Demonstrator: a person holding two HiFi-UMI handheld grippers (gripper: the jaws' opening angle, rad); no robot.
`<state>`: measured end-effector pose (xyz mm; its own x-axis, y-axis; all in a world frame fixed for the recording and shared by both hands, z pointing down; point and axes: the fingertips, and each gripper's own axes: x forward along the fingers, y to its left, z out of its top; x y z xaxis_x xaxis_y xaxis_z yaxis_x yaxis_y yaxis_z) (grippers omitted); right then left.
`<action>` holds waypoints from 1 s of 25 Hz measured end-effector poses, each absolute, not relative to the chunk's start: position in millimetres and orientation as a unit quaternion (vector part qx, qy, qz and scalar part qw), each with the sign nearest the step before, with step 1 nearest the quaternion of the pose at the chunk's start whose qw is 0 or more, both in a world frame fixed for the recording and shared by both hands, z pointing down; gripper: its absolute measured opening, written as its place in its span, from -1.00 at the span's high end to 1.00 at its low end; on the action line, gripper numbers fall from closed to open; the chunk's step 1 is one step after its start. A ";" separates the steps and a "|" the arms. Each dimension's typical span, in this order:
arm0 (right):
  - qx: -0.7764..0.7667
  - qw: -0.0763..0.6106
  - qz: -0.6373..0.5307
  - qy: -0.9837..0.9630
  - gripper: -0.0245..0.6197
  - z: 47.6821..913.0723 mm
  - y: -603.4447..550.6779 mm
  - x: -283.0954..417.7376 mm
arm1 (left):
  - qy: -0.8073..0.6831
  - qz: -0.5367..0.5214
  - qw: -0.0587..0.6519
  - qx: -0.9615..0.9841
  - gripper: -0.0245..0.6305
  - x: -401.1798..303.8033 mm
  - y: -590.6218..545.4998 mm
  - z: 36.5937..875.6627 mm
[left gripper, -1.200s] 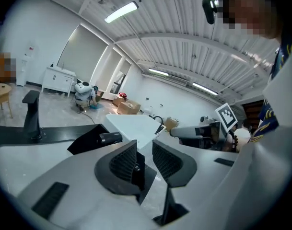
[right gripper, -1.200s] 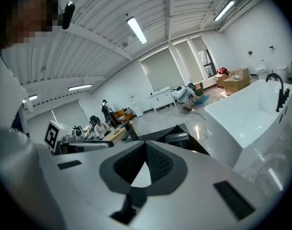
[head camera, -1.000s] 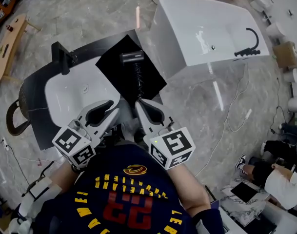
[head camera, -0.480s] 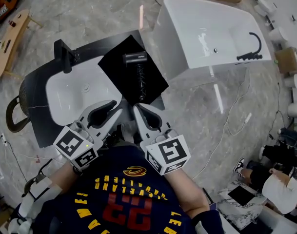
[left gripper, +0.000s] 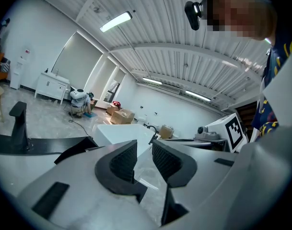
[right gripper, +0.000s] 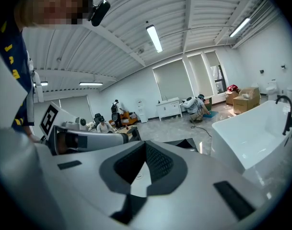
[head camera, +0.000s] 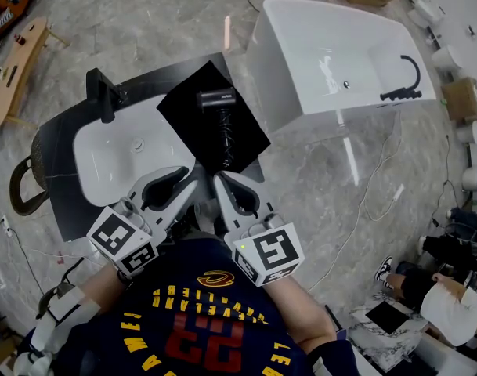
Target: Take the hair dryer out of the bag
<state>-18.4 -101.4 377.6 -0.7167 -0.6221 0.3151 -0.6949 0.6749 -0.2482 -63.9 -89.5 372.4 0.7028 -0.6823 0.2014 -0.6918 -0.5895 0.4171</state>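
The black hair dryer (head camera: 217, 97) lies on a flat black bag (head camera: 246, 131) on the black counter, its coiled cord (head camera: 225, 135) trailing toward me. Both grippers hover side by side at the counter's near edge, short of the bag. My left gripper (head camera: 193, 182) is open with a narrow gap and nothing between its jaws; the left gripper view shows the left gripper (left gripper: 144, 150) the same way. The right gripper (head camera: 220, 180) is shut with its tips meeting and nothing in them, as the right gripper view shows of the right gripper (right gripper: 146, 150). Neither gripper touches the dryer.
A white sink basin (head camera: 105, 151) with a black faucet (head camera: 102, 92) is set in the black counter (head camera: 66, 210) left of the bag. A white bathtub (head camera: 340, 53) stands close on the right. A dark woven basket (head camera: 27, 175) sits on the floor at the left, cables at the right.
Both grippers have drawn back slightly toward my body and the view has shifted a little. The hair dryer and the bag have not moved.
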 end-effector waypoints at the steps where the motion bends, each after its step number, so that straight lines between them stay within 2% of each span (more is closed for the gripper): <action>1: 0.362 0.102 0.178 -0.909 0.90 378.3 -101.9 -18.5 | -0.385 0.011 0.239 0.891 0.62 -63.9 -89.9 373.1; 25: 0.353 0.110 0.186 -0.910 0.90 382.0 -110.5 -15.1 | -0.387 0.018 0.240 0.890 0.62 -58.4 -96.8 375.6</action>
